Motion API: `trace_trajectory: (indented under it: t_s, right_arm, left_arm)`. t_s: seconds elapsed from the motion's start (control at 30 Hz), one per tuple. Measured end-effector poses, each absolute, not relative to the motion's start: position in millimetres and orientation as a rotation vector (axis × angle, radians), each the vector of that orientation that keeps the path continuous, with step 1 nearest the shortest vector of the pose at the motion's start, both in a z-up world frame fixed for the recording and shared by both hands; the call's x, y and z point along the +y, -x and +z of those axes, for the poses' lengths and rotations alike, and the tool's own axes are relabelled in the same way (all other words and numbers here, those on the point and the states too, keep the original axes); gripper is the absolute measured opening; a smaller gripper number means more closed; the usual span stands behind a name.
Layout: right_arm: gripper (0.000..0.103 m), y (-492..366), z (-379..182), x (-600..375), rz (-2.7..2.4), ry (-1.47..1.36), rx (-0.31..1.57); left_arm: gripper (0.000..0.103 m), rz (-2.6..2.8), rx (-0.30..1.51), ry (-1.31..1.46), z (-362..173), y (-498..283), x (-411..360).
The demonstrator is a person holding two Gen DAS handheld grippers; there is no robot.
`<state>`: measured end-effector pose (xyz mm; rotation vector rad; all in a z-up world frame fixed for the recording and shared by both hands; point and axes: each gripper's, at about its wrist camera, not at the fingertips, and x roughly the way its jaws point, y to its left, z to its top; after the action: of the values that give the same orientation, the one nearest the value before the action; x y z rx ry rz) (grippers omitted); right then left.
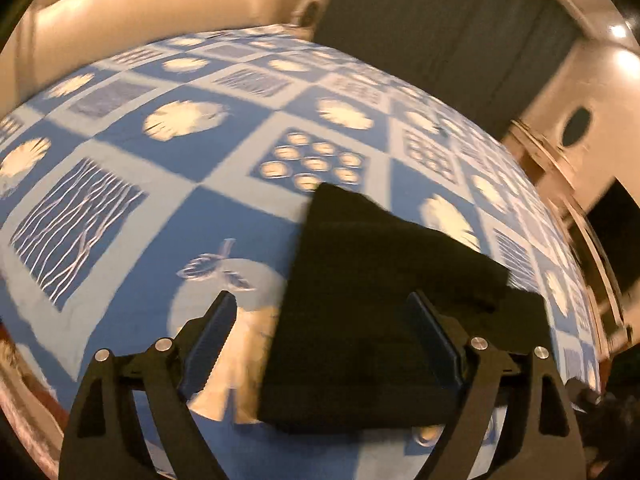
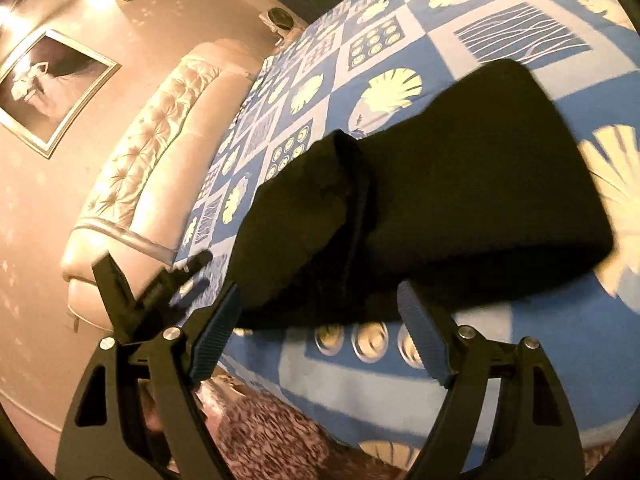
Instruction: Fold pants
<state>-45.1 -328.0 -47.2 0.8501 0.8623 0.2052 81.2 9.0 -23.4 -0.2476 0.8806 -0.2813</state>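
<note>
The black pants (image 1: 372, 320) lie folded into a compact bundle on the blue patterned bedspread (image 1: 160, 216). My left gripper (image 1: 320, 304) is open and empty, its jaws wide apart just above the near part of the bundle. In the right wrist view the pants (image 2: 460, 208) lie folded on the bedspread (image 2: 360, 392) near the bed's edge. My right gripper (image 2: 318, 296) is open and empty, hovering at the near edge of the bundle. The left gripper (image 2: 160, 280) shows blurred at the left of that view.
A cream tufted headboard (image 2: 160, 148) bounds the bed on one side. A framed picture (image 2: 48, 84) hangs on the wall. A patterned rug (image 2: 272, 432) lies on the floor below the bed edge. Dark curtains (image 1: 440, 48) and wooden furniture (image 1: 560, 184) stand beyond the bed.
</note>
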Motion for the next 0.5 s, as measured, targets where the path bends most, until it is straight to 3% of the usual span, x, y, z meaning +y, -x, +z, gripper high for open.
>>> trace_trajectory:
  t_s: [0.27,0.47,0.5]
  right_arm:
    - [0.080,-19.1,-90.9,-322.1,0.195,-0.944,1.031]
    - [0.080,-23.3,-94.1,-313.1,0.203,-0.940,1.040]
    - [0.075,-24.7,-93.1,-311.0,0.206,-0.924,1.050]
  left_arm:
    - [0.086,-0.242,0.920,0.287,-41.3,-87.6,21.0]
    - [0.086,-0.229,0.937,0.290,-48.2,-89.9,22.1]
    - [0.086,-0.231,0.940,0.291,-48.3,-90.2,21.9]
